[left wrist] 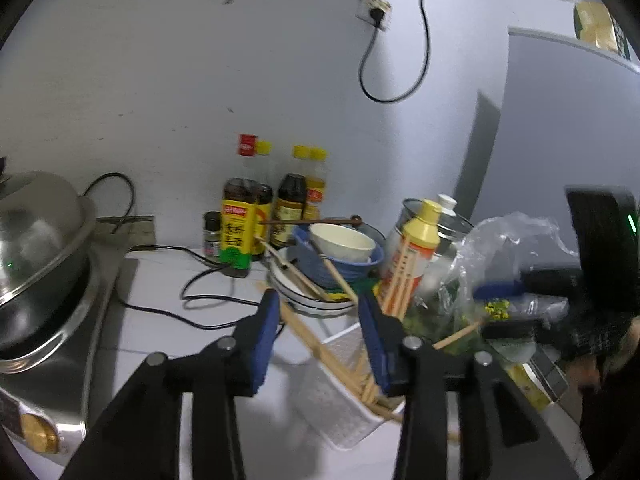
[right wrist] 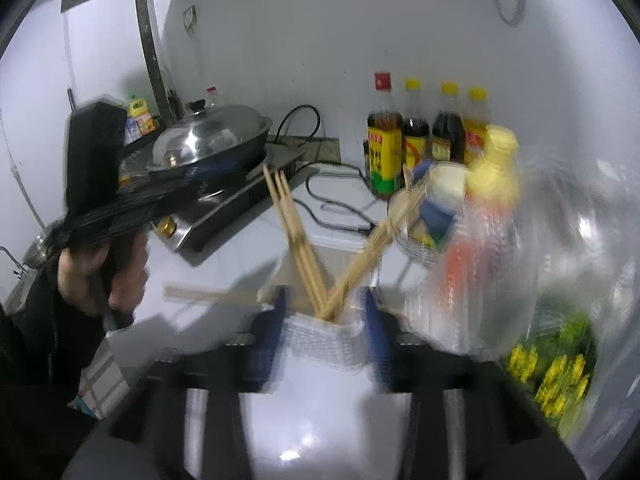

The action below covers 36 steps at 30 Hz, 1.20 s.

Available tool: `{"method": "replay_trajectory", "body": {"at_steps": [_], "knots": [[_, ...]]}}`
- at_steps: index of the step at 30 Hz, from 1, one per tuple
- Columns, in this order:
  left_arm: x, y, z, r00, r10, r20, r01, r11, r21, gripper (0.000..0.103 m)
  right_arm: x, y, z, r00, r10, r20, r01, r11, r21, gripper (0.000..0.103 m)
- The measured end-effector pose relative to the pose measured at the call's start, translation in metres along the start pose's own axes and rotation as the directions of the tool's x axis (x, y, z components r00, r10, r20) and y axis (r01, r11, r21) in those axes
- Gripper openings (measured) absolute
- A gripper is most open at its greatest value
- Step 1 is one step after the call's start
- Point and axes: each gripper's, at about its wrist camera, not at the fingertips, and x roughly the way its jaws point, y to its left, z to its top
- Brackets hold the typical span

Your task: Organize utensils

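A white mesh utensil holder [left wrist: 348,392] [right wrist: 320,340] stands on the white counter. Several wooden chopsticks [left wrist: 320,344] [right wrist: 304,248] lean out of it in two bunches. In the left wrist view my left gripper [left wrist: 319,300] is open, and the chopsticks and holder show through its gap, untouched. In its own view my right gripper [right wrist: 325,294] hangs open above the holder, with the pads clear of the chopsticks. It also appears at the right of the left wrist view as the right gripper [left wrist: 484,311]. More chopsticks [left wrist: 336,276] rest on the stacked bowls. Another pair lies flat on the counter [right wrist: 208,296].
A lidded wok [right wrist: 212,140] sits on a cooker [right wrist: 240,200] at the left. Sauce bottles [left wrist: 240,224] line the wall, with black cables [left wrist: 200,296] in front. Stacked bowls [left wrist: 340,252], a yellow-capped bottle [left wrist: 416,252] and a plastic bag of greens [right wrist: 560,340] crowd the right. A hand [right wrist: 100,272] holds the left gripper.
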Motion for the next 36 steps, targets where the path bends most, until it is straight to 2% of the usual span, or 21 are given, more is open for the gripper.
{"method": "replay_trajectory", "body": {"at_steps": [3,5,8,10,14,17,22,27,30,33,34,36], "knots": [[-0.008,0.022,-0.001,1.0,0.001,0.006,0.0,1.0,-0.03,0.041,0.019,0.007,0.048,0.997,-0.054,-0.046,0.053,0.998,-0.029,0.057],[-0.008,0.04,-0.002,1.0,0.016,-0.019,-0.017,0.998,-0.063,0.041,0.038,0.006,0.076,0.993,-0.078,-0.091,0.076,0.997,-0.031,0.057],[-0.003,0.069,-0.003,0.997,0.036,-0.07,-0.044,0.993,-0.112,0.041,0.075,-0.003,0.108,0.974,-0.108,-0.2,0.113,0.994,0.013,0.057],[-0.003,0.085,-0.004,0.996,0.045,-0.076,-0.055,0.989,-0.134,0.041,0.098,-0.013,0.12,0.956,-0.125,-0.264,0.143,0.989,0.048,0.057],[-0.001,0.107,-0.007,0.996,0.064,-0.066,-0.072,0.988,-0.135,0.041,0.135,-0.033,0.137,0.912,-0.18,-0.368,0.228,0.969,0.092,0.057],[0.008,0.12,-0.011,0.996,0.062,-0.07,-0.072,0.988,-0.136,0.041,0.162,-0.042,0.14,0.869,-0.215,-0.445,0.282,0.955,0.089,0.054],[0.019,0.13,-0.019,0.997,0.032,-0.071,-0.042,0.989,-0.145,0.041,0.198,-0.053,0.137,0.783,-0.248,-0.57,0.347,0.935,0.069,0.05],[0.027,0.131,-0.025,0.998,0.008,-0.061,-0.017,0.989,-0.148,0.041,0.221,-0.061,0.136,0.72,-0.271,-0.639,0.385,0.922,0.042,0.049],[0.027,0.131,-0.028,0.999,-0.011,-0.049,0.003,0.989,-0.149,0.041,0.233,-0.064,0.132,0.694,-0.29,-0.659,0.402,0.916,0.02,0.036],[0.026,0.131,-0.03,0.999,-0.03,-0.04,0.024,0.988,-0.153,0.041,0.244,-0.066,0.13,0.687,-0.282,-0.67,0.399,0.916,0.024,0.02],[0.026,0.131,-0.03,0.999,-0.034,-0.037,0.027,0.988,-0.154,0.041,0.247,-0.067,0.13,0.683,-0.284,-0.673,0.403,0.915,0.023,0.01],[0.025,0.131,-0.031,0.999,-0.03,-0.037,0.024,0.987,-0.158,0.041,0.251,-0.069,0.129,0.689,-0.291,-0.664,0.401,0.916,0.016,0.008]]}}
